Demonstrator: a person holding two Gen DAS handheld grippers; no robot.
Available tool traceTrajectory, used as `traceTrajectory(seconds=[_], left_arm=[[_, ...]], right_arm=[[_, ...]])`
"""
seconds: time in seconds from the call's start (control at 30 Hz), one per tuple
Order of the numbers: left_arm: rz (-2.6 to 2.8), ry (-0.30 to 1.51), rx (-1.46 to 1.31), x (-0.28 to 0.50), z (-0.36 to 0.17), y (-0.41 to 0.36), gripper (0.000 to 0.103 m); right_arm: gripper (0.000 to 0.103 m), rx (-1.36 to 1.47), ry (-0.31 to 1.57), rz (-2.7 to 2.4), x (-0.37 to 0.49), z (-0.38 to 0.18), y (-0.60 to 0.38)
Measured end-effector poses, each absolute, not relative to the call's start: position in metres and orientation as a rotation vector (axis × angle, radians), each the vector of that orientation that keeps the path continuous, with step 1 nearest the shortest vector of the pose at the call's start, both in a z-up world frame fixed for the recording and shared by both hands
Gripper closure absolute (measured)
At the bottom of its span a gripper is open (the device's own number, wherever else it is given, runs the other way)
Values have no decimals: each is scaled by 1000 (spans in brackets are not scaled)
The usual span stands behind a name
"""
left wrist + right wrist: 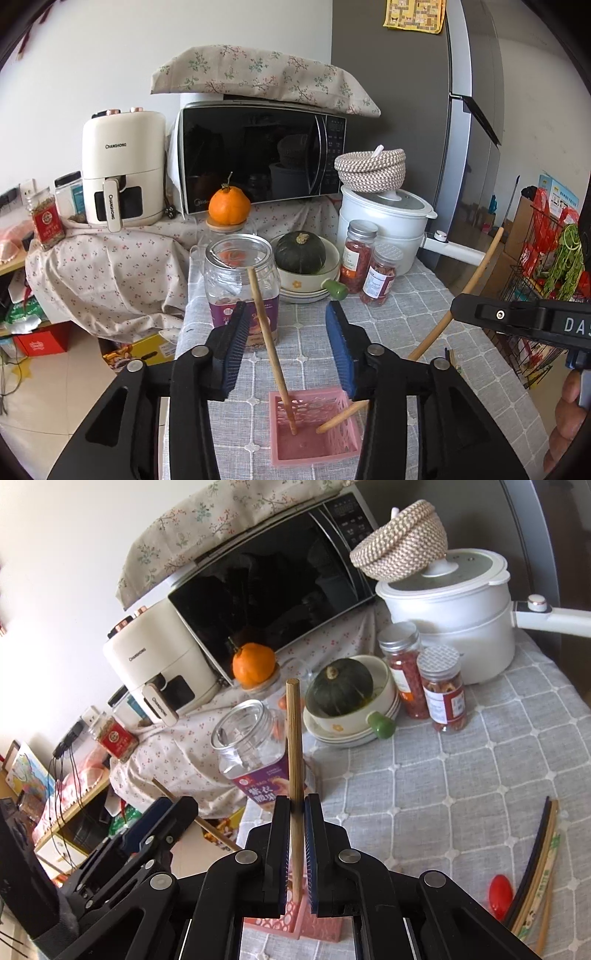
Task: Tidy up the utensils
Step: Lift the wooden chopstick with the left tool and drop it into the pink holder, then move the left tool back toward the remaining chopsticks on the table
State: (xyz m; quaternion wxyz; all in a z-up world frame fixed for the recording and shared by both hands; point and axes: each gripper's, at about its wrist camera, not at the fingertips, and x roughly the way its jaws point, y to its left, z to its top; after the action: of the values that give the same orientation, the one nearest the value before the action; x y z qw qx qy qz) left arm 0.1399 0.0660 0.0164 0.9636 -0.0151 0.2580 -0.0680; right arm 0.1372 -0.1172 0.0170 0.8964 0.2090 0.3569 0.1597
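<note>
Left tool [286, 325] jaws apart, chopstick [271, 349] loose between them, tip in pink basket [314, 456] at frame bottom. Right tool [296, 805] clamped on second chopstick [294, 746].

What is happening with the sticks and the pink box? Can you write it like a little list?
pink basket: on the checked tablecloth, two wooden chopsticks standing in it
left gripper: open, one chopstick between its pads, untouched
right gripper: shut on the second chopstick, its lower end in the basket
still to sort: red spoon and more chopsticks lying on the cloth
behind: clear jar, green squash in a bowl
</note>
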Motion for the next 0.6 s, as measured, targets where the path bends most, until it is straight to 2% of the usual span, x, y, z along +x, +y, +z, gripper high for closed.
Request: traceTrajectory(seconds=[0.23, 0.37, 0.43, 0.5, 0.6], left_arm=[[-107, 580, -33, 128, 11, 76, 34], [-112, 623, -26, 123, 2, 78, 31], [-111, 635, -13, 121, -1, 77, 29], [-109, 642, -5, 118, -3, 77, 28], [-120, 647, -3, 112, -4, 75, 24]], right_arm=[[96, 434, 796, 343, 151, -1, -108], [90, 474, 789, 378, 154, -4, -109], [84, 479, 780, 387, 153, -1, -111], [67, 483, 759, 395, 149, 4, -114], [52, 480, 715, 420, 138, 17, -120]])
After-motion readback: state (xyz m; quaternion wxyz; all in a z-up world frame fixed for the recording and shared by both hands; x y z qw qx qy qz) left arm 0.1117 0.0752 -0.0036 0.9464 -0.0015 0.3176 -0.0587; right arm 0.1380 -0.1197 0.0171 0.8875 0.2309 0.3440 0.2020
